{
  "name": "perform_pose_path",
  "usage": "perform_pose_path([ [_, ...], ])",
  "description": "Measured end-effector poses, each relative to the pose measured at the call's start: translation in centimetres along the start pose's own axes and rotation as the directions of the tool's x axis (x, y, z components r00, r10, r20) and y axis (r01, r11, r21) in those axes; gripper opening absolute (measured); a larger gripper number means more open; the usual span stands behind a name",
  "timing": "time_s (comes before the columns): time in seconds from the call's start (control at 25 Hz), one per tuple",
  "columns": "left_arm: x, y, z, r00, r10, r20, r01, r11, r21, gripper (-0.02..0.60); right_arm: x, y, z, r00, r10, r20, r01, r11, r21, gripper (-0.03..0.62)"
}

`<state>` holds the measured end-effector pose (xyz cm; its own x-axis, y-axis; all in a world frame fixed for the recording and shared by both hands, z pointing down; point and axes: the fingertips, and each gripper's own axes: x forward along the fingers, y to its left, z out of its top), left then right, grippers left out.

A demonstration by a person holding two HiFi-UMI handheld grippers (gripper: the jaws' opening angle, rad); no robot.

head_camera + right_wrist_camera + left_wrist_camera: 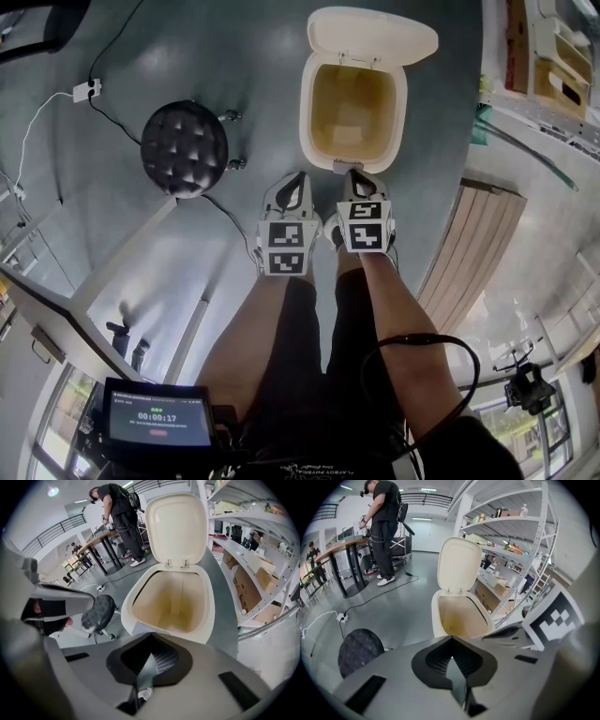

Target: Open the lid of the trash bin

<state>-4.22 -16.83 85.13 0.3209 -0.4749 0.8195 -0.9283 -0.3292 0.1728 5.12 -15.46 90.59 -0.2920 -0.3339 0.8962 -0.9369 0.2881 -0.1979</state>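
Note:
A cream trash bin (306,103) stands on the grey floor with its lid (373,35) swung up and back, so the empty yellowish inside shows. My left gripper (296,178) and right gripper (359,175) hang side by side just in front of the bin's near rim, both shut with nothing between the jaws. The left gripper view has the bin (438,620) and its upright lid (459,564) straight ahead of the left gripper (451,639). From the right gripper view, the right gripper (151,636) sits close above the front rim (206,616), below the raised lid (177,527).
A black padded stool (185,148) stands left of the bin, with a power strip (86,90) and cables on the floor beyond it. Metal shelving (553,56) runs along the right, and a slatted wooden panel (478,253) lies beside it. A person (384,522) stands by a far table.

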Motion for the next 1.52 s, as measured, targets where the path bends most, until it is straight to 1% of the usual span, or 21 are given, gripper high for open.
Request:
perform_pose_path([
  [0.16,-0.2,-0.1,-0.2,1.0,-0.006,-0.003,0.006,1.0,0.001,-0.003,-0.1,0.1,0.0,1.0,0.024,-0.012,-0.024,0.999,-0.024,0.002],
  [0.36,-0.3,-0.3,-0.4,1.0,-0.014,-0.008,0.014,1.0,-0.003,-0.003,-0.2,0.1,0.2,0.999,0.039,0.019,-0.038,0.999,-0.028,0.002],
  [0.48,-1.2,-0.3,-0.2,1.0,-0.012,-0.007,0.012,1.0,0.004,-0.003,-1.1,0.5,0.4,0.999,0.04,0.034,-0.039,0.999,-0.034,0.002],
  [0.52,-1.5,-0.3,-0.1,1.0,-0.01,-0.005,0.01,1.0,0.016,-0.003,-1.5,0.6,0.6,0.998,0.04,0.04,-0.038,0.999,-0.036,0.0],
  [0.68,-2.6,-1.1,1.0,1.0,-0.018,0.011,0.017,0.994,0.109,-0.003,-3.4,1.0,1.5,0.998,0.024,0.063,-0.02,0.998,-0.063,0.0],
  [0.76,-3.3,-1.3,1.4,1.0,-0.024,0.016,0.022,0.995,0.099,-0.003,-4.4,1.2,1.7,0.997,0.013,0.074,-0.008,0.997,-0.079,0.0],
  [0.84,-4.0,-1.2,2.0,0.999,-0.023,0.023,0.021,0.997,0.074,-0.003,-5.5,1.8,2.5,0.995,0.013,0.104,-0.007,0.998,-0.063,0.0],
  [0.88,-4.3,-1.2,2.4,0.999,-0.022,0.029,0.02,0.997,0.078,-0.003,-6.0,2.0,3.0,0.993,0.013,0.118,-0.007,0.999,-0.048,0.002],
  [0.96,-5.1,-1.3,3.4,0.999,-0.024,0.043,0.019,0.993,0.114,-0.003,-7.1,2.4,4.3,0.989,0.009,0.148,-0.005,1.0,-0.024,0.0],
  [1.0,-5.6,-1.5,3.9,0.998,-0.027,0.049,0.02,0.991,0.132,-0.003,-7.8,2.6,4.8,0.987,0.006,0.161,-0.003,1.0,-0.022,0.0],
  [1.08,-6.9,-1.8,4.8,0.998,-0.032,0.058,0.023,0.988,0.15,-0.003,-9.4,3.1,5.5,0.984,0.004,0.18,0.006,0.999,-0.051,0.001],
  [1.2,-8.7,-1.4,6.5,0.996,-0.028,0.085,0.017,0.991,0.13,-0.003,-11.8,3.8,6.8,0.979,0.002,0.205,0.024,0.992,-0.125,0.002],
  [1.28,-9.6,-0.9,8.1,0.994,-0.014,0.108,0.001,0.992,0.126,-0.003,-13.4,4.1,7.9,0.973,0.006,0.232,0.029,0.988,-0.148,0.002],
  [1.36,-10.7,-0.7,9.6,0.992,0.0,0.129,-0.015,0.993,0.117,-0.003,-15.0,4.2,8.9,0.965,0.009,0.262,0.032,0.988,-0.15,0.0],
  [1.52,-13.1,-1.5,12.5,0.984,0.007,0.178,-0.025,0.995,0.1,-0.003,-18.7,4.0,10.9,0.942,-0.003,0.336,0.043,0.993,-0.11,0.002],
])
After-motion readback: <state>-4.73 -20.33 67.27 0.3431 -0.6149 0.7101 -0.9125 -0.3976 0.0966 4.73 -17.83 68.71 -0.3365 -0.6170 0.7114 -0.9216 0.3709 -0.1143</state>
